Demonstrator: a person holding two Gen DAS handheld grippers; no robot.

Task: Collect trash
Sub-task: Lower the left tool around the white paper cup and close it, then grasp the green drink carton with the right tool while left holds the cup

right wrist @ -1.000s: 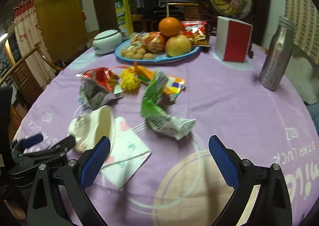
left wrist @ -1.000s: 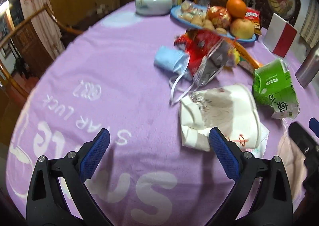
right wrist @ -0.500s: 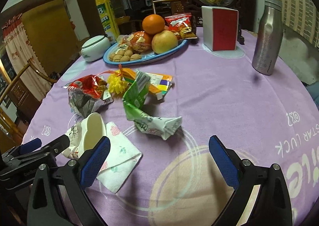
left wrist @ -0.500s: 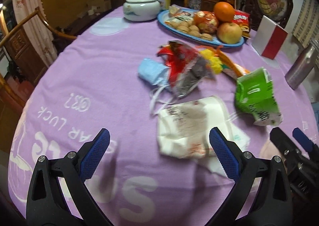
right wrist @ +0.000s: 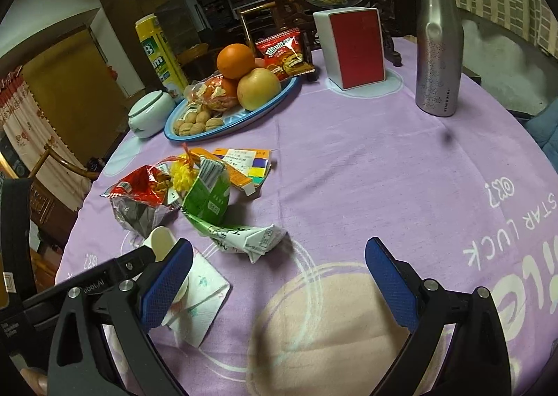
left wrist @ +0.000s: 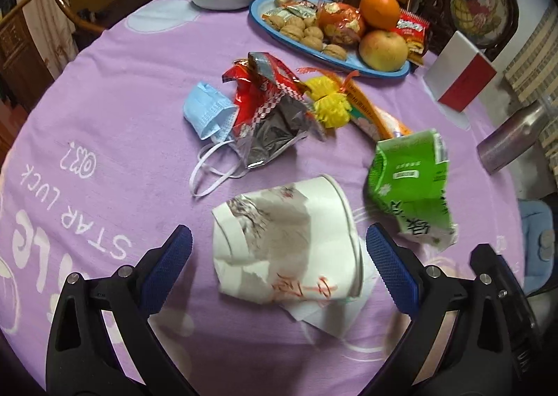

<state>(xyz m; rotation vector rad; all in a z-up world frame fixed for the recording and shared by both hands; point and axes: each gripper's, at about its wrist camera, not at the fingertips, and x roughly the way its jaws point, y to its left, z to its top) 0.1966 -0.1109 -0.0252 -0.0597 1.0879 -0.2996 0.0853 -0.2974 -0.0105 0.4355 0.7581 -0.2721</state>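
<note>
The crushed paper cup (left wrist: 289,242) is being straddled by the wide-spread left gripper (left wrist: 279,256), ideally squeezed mid-body, while the right gripper (right wrist: 279,274) is being held agape, empty.

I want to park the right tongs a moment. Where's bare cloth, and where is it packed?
Bare cloth lies between the green carton and the steel bottle, on to the STAR LUCK lettering. More lies left of the face mask. It is crowded from the fruit tray down to the paper cup.
</note>
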